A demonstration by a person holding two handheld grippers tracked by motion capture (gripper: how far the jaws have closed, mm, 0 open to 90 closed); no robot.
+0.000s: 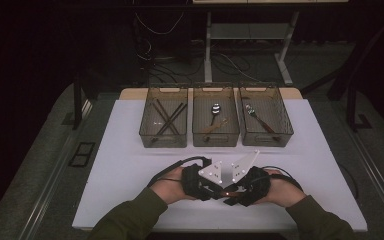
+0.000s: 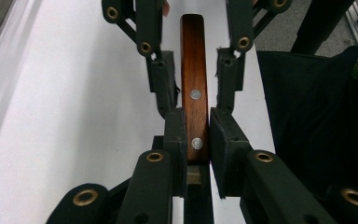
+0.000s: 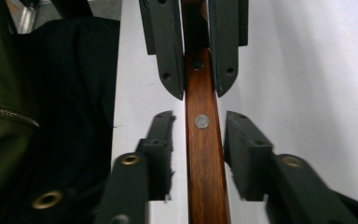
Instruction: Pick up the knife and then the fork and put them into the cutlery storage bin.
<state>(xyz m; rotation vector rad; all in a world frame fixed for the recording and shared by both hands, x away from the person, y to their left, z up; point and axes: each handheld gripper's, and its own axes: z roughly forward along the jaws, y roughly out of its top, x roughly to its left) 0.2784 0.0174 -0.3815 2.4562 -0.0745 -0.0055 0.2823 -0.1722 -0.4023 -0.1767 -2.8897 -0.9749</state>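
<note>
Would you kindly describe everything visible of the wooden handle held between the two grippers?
The wooden handle is a slim, reddish-brown, polished bar with a rounded end and round metal rivets. It hangs above the white table. The left gripper clamps it; the right gripper brackets it with small gaps, pads not pressing.

Both forearms come in from the near edge, in olive sleeves, and the hands meet low at the middle. The left gripper (image 1: 211, 184) and the right gripper (image 1: 237, 192) face each other, tips nearly touching. The left one's fingers (image 2: 176, 135) are clamped tight. The right one's fingers (image 3: 161, 135) seem to stand slightly apart, not pressing.
</note>
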